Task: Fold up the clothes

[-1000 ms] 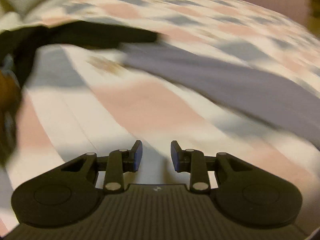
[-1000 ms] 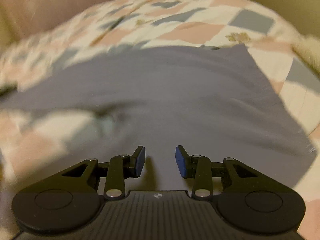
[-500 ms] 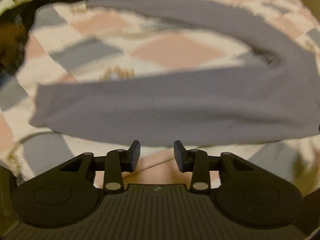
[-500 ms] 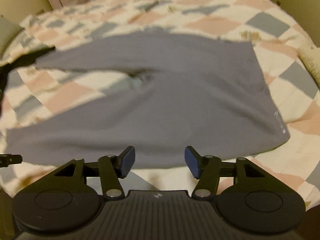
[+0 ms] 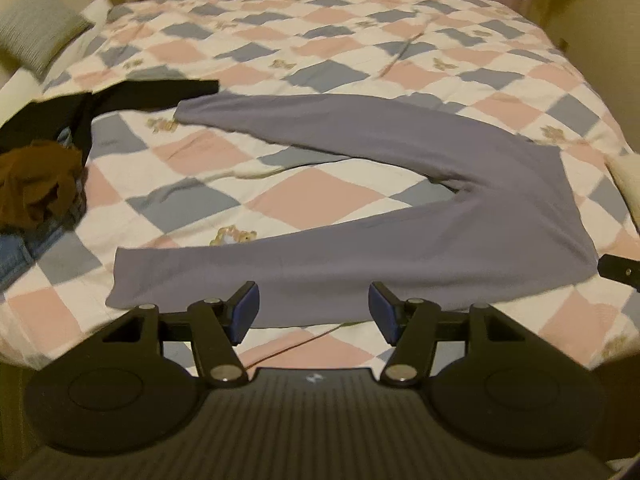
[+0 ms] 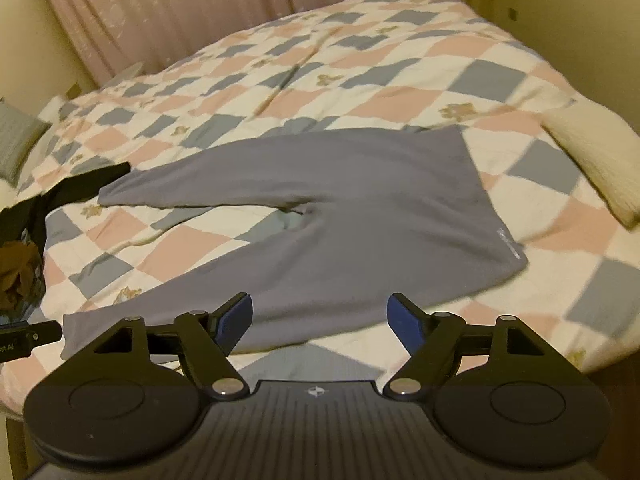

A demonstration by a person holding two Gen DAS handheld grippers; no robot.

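Claws apart, both empty: left claw (image 5: pixel 312 312) & right claw (image 6: pixel 320 320) hover at the bed (image 5: pixel 360 40) edge; grey leggings (image 5: pixel 400 240) lie spread flat, legs splayed, no fold made yet.

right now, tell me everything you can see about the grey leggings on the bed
The grey leggings are a plain bluish-grey, in what looks like a soft stretchy knit. They lie flat on the checked quilt with the two legs spread in a V, cuffs to the left and waistband to the right, where small pale lettering runs along the band. The far cuff almost meets a black garment. Both grippers are open and hold nothing; neither visibly touches the fabric.
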